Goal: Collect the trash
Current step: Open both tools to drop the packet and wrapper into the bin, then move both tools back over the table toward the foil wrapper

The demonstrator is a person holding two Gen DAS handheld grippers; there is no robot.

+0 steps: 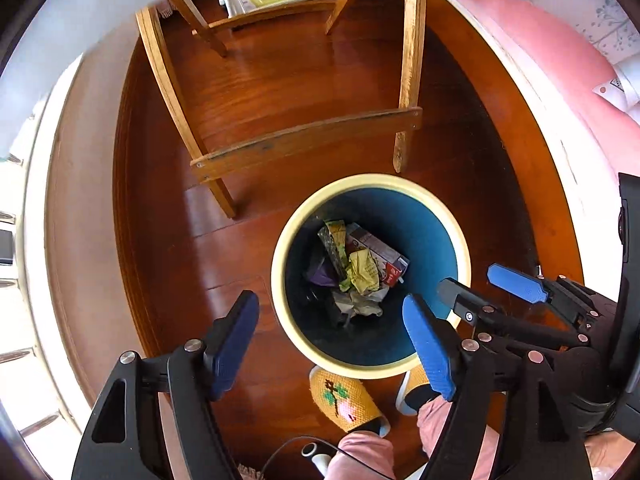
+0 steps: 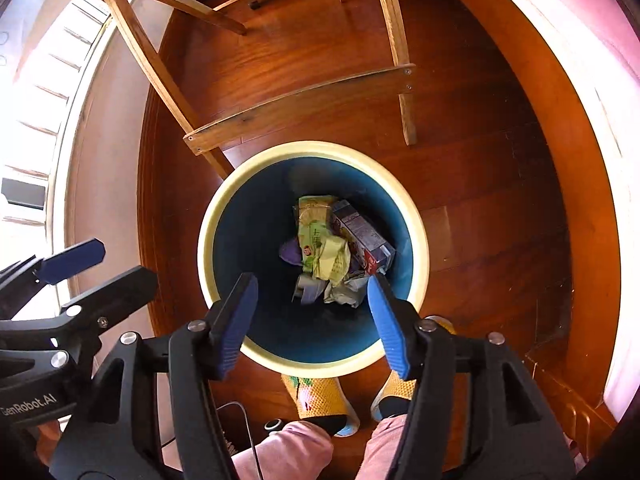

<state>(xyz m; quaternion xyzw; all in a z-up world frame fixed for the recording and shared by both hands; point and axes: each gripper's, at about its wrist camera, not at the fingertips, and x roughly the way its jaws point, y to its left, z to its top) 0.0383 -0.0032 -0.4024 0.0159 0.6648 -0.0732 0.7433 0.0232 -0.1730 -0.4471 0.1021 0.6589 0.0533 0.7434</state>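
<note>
We look down on a reddish wooden floor (image 1: pixel 304 92), with the legs of a wooden chair (image 1: pixel 304 140) standing just beyond a round bin (image 1: pixel 280 248). The bin has a cream rim and a blue inside, and it sits on the floor right in front of a person's feet in yellow slippers (image 1: pixel 340 400).

The trash (image 1: pixel 360 268) lies at the bottom of the bin: crumpled yellow-green wrappers, a small carton (image 2: pixel 360 236), some grey paper and a purple scrap, all heaped together.

Our left gripper (image 1: pixel 332 344) points down over the near edge of the bin; its jaws are spread wide with nothing between them, one blue pad over the floor beside the rim, the other over the bin's mouth. Our right gripper (image 2: pixel 312 324) hangs just beside it, also above the bin's near rim, jaws spread apart and empty. Neither one touches the bin or the trash.

Pink trouser legs (image 2: pixel 288 448) show below the grippers.
</note>
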